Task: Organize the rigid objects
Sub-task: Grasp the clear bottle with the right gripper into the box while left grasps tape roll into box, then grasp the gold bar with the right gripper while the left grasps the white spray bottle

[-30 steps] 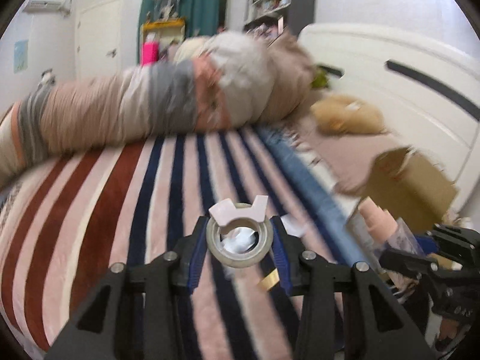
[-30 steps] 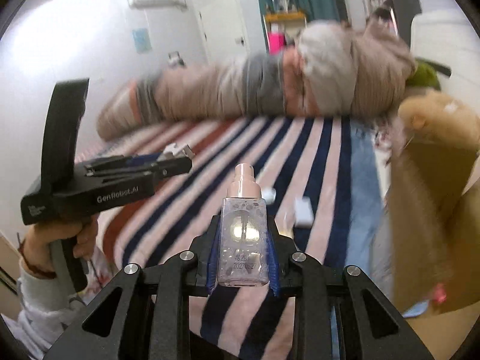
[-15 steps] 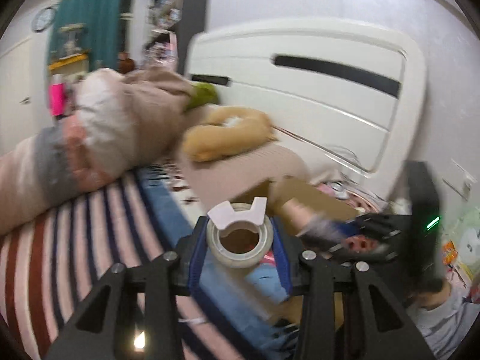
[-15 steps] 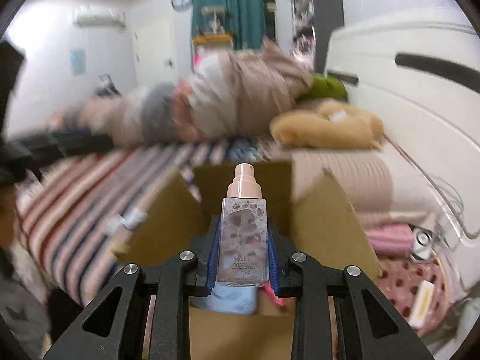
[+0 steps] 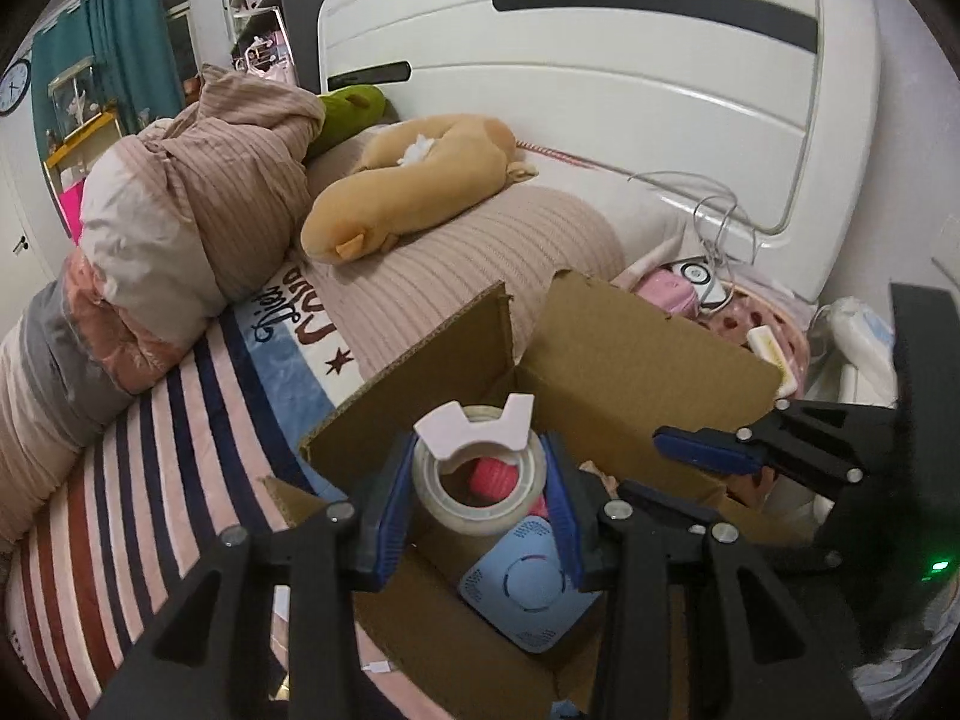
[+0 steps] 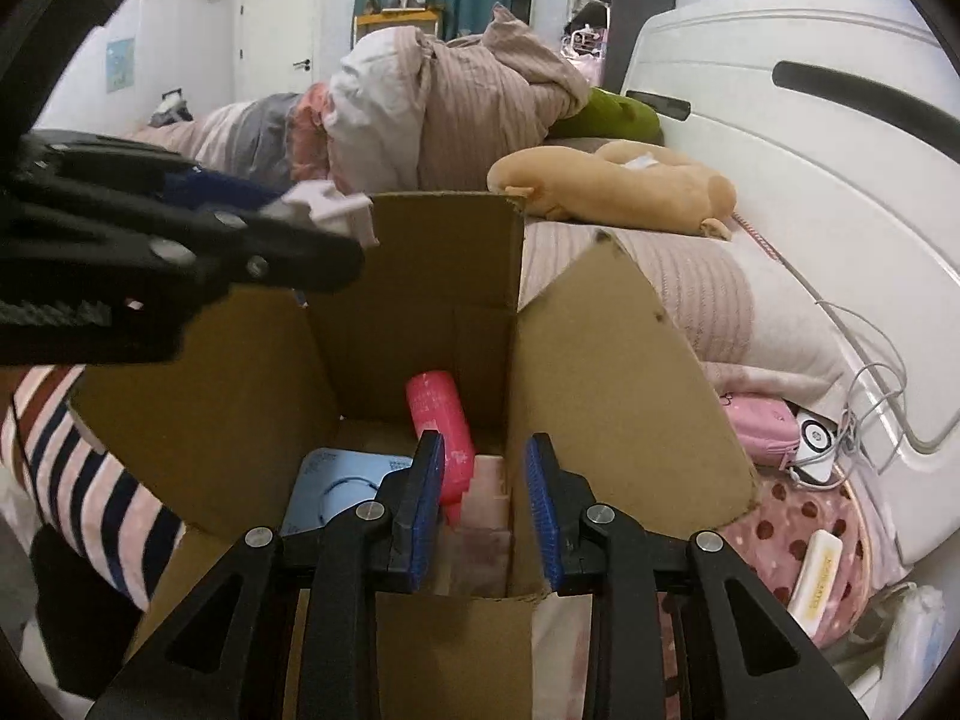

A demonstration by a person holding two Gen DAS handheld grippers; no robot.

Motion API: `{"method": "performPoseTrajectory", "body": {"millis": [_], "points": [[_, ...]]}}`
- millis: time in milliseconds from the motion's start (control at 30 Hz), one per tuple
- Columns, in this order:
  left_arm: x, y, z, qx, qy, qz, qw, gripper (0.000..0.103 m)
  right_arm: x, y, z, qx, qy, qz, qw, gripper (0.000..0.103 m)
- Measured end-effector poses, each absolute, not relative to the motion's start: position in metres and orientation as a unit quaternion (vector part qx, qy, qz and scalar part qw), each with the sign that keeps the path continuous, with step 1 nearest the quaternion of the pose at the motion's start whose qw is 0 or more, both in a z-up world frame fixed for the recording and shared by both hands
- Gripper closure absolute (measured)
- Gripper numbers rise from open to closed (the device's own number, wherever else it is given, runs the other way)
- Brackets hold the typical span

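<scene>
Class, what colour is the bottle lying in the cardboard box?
Pink; the bottle shows best in the right wrist view.

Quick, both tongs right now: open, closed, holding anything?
Left tongs: closed on the tape roll, above the cardboard box.
Right tongs: open, holding nothing, over the box.

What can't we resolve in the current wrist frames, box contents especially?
- Right wrist: cardboard box floor near the camera, hidden by the right gripper.
- Right wrist: pink bottle lower end, behind a finger.
- Left wrist: blue device edges, covered by the left gripper holding the tape roll.
- Both views: labels too small.
</scene>
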State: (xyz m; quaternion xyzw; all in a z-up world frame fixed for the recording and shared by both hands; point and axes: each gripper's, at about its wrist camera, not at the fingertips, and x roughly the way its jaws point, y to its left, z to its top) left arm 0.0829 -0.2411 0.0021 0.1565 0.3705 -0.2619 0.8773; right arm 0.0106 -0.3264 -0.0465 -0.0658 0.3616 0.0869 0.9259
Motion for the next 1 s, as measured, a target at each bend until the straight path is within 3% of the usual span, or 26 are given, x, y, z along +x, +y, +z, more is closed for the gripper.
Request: {"method": "performPoseTrajectory", "body": {"millis": [333, 367, 433, 500, 600, 700, 1000], "points": [[0.095, -0.239, -0.005, 0.163, 0.379, -0.242, 0.878, 0.065, 0.009, -0.328, -0.044, -0.06, 0.361, 0.096, 0.926, 0.079], [0.093, -0.237, -0.003, 0.158, 0.376, -0.248, 0.879, 0.064, 0.009, -0.327, -0.043, -0.06, 0.362, 0.095, 0.925, 0.077], [0.09, -0.232, 0.002, 0.149, 0.367, -0.258, 0.881, 0.05, 0.009, -0.325, -0.042, -0.058, 0.361, 0.095, 0.926, 0.07], [0.086, -0.225, 0.009, 0.142, 0.355, -0.258, 0.887, 0.045, 0.007, -0.322, -0.038, -0.054, 0.357, 0.094, 0.928, 0.066], [0.08, -0.208, 0.021, 0.125, 0.345, -0.26, 0.893, 0.045, 0.005, -0.317, -0.031, -0.048, 0.349, 0.098, 0.931, 0.066], [0.07, -0.181, 0.036, 0.101, 0.325, -0.254, 0.905, 0.038, 0.002, -0.307, -0.018, -0.04, 0.332, 0.107, 0.936, 0.066], [0.045, -0.054, 0.052, 0.035, 0.281, -0.161, 0.946, 0.033, -0.021, -0.224, 0.031, -0.04, 0.264, 0.234, 0.935, 0.064]]}}
